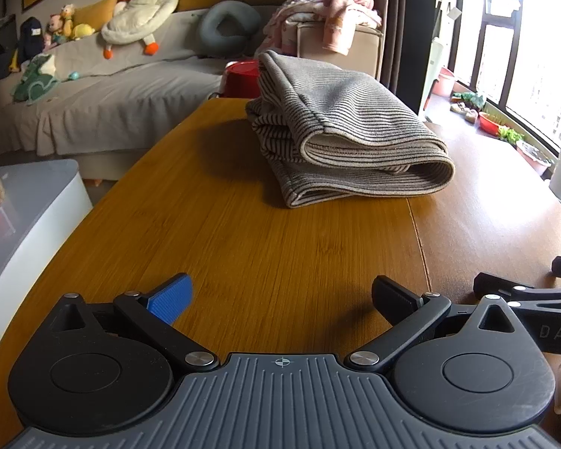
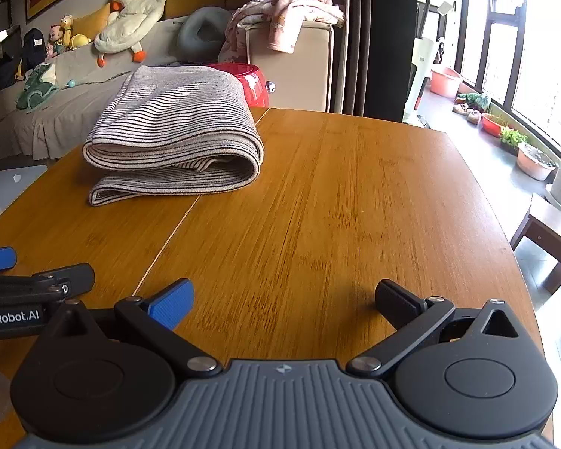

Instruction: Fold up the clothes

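We see the striped garment (image 1: 340,131) already folded into a bundle on the table (image 1: 243,247), in the upper middle of the left view. Both the left gripper (image 1: 280,299) and the right gripper (image 2: 284,299) have their jaws wide open and empty, well apart from it. We judge the fold is nearly done; the next move calls for another garment or a last tidy.

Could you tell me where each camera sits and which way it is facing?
Left wrist: on the left gripper, low over the wooden table, facing the folded striped cloth and sofa; its open fingers show.
Right wrist: on the right gripper, facing likewise; its open fingers and the left gripper's side show.
Shared: cloth, table, sofa, red bowl, window.
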Motion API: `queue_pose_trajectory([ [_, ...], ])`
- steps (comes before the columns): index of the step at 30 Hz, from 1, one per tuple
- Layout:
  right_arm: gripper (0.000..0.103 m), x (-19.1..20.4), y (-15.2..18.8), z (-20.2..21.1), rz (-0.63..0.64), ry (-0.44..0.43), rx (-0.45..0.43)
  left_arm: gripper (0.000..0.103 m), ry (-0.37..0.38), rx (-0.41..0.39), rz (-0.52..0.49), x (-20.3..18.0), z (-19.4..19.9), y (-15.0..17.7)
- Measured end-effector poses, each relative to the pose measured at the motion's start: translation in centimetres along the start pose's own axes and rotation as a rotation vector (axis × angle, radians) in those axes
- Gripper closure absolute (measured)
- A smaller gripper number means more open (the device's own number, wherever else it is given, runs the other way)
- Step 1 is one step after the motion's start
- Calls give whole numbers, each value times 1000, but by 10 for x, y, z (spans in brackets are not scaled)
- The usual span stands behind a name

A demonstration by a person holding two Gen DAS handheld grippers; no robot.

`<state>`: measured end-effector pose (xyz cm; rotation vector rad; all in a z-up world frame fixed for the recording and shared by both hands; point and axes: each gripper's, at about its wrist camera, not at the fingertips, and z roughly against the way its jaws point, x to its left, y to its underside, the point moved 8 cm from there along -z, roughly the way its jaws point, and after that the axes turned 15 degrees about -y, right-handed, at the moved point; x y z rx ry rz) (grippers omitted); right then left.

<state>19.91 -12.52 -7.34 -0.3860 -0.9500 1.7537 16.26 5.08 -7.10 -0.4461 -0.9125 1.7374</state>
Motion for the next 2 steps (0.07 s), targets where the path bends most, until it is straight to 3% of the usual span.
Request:
queue_pose_trajectory([
  [2,0,0,2,3,-11,16,-9,0,42,-4,15,2,2,-1],
])
